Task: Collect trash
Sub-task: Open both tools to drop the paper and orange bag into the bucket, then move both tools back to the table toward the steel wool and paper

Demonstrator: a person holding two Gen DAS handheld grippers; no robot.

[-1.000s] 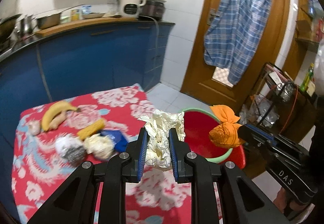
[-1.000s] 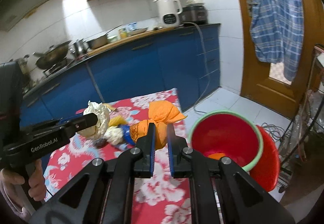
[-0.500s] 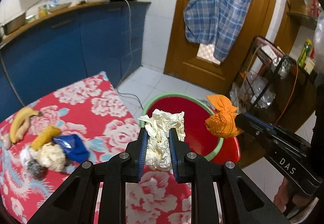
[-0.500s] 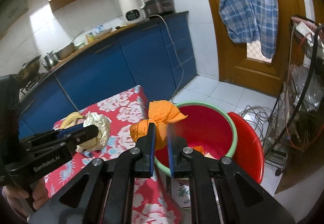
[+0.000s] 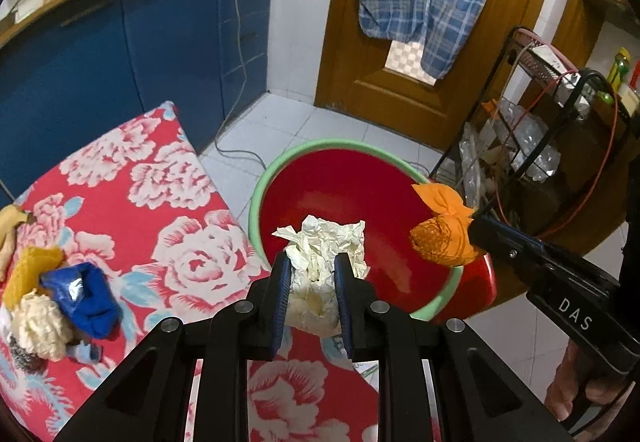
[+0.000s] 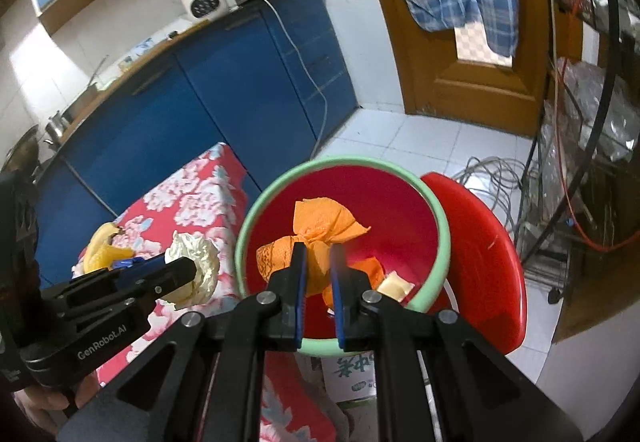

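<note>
My left gripper (image 5: 310,266) is shut on a crumpled white paper wad (image 5: 320,250), held over the near rim of the red bin with a green rim (image 5: 276,170). My right gripper (image 6: 319,254) is shut on an orange knotted bag (image 6: 320,226), hanging above the bin's (image 6: 344,162) opening. The right gripper (image 5: 476,230) with the orange bag (image 5: 444,234) shows at the right of the left wrist view, over the bin's far side. In the right wrist view the left gripper (image 6: 192,270) with the white wad (image 6: 196,262) sits just left of the bin. Orange scraps and a pale packet (image 6: 394,284) lie on the bin's floor.
On the red floral tablecloth (image 5: 180,234) lie a blue wrapper (image 5: 84,294), a whitish wad (image 5: 40,326), a yellow piece (image 5: 28,270) and a banana (image 6: 102,240). Blue cabinets (image 5: 120,54) stand behind. A red stool (image 6: 484,254) is by the bin; a wire rack (image 5: 532,146) stands at right.
Both grippers have moved away from the table and down over the red bin, still holding the paper wad and the orange bag. The bin now fills more of each view.
</note>
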